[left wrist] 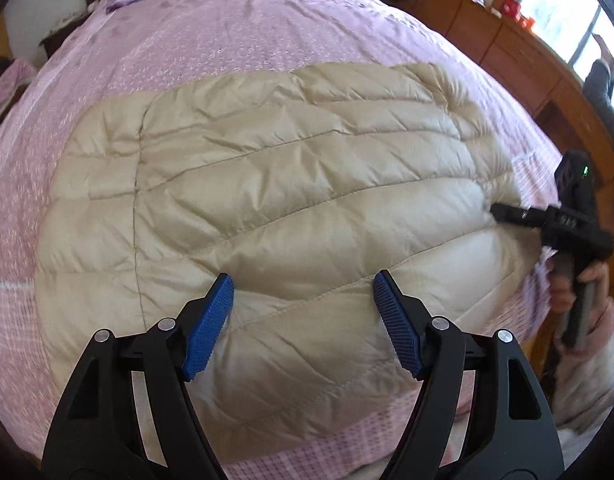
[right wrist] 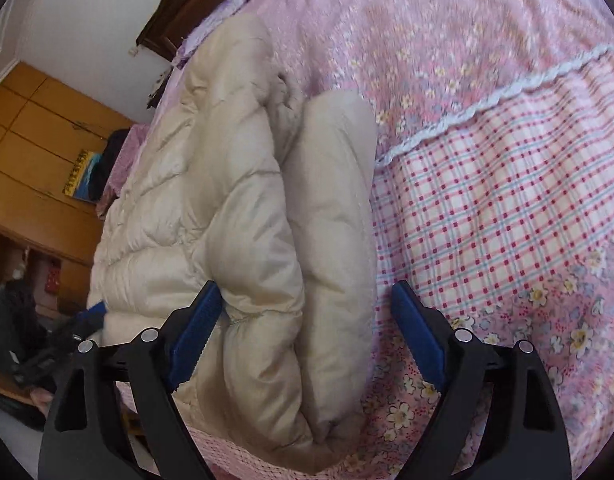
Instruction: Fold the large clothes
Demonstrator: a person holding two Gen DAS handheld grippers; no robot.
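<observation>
Left wrist view: we see the left gripper [left wrist: 303, 280] with its two blue-padded fingers [left wrist: 209, 328] spread wide, nothing between them; they hang over the near part of one beige quilted down jacket [left wrist: 267, 200], whether touching the fabric we cannot tell; the jacket lies spread flat on the pink floral bedspread [left wrist: 227, 40], covering most of the middle of the bed; a vertical seam runs down its left side, diagonal quilt lines cross the rest; at far right the right gripper [left wrist: 497, 213] shows side-on, its tip at the jacket's right edge, carried by one hand [left wrist: 575, 288]; from here we cannot tell how far its fingers are parted; one wooden cabinet [left wrist: 507, 48] stands beyond the bed on the right.

Right wrist view: we see the right gripper [right wrist: 305, 292] with two blue pads wide apart; the left pad [right wrist: 195, 336] rests against the puffy edge of the jacket [right wrist: 211, 184], the other pad stands clear over the bedspread [right wrist: 507, 180]; nothing is clamped; the jacket's edge bulges into the gap in two thick rolls, one laid beside the other; one white lace strip [right wrist: 487, 100] crosses the bedspread, floral print above it, checks below; a wooden wardrobe [right wrist: 35, 128] stands at left.
</observation>
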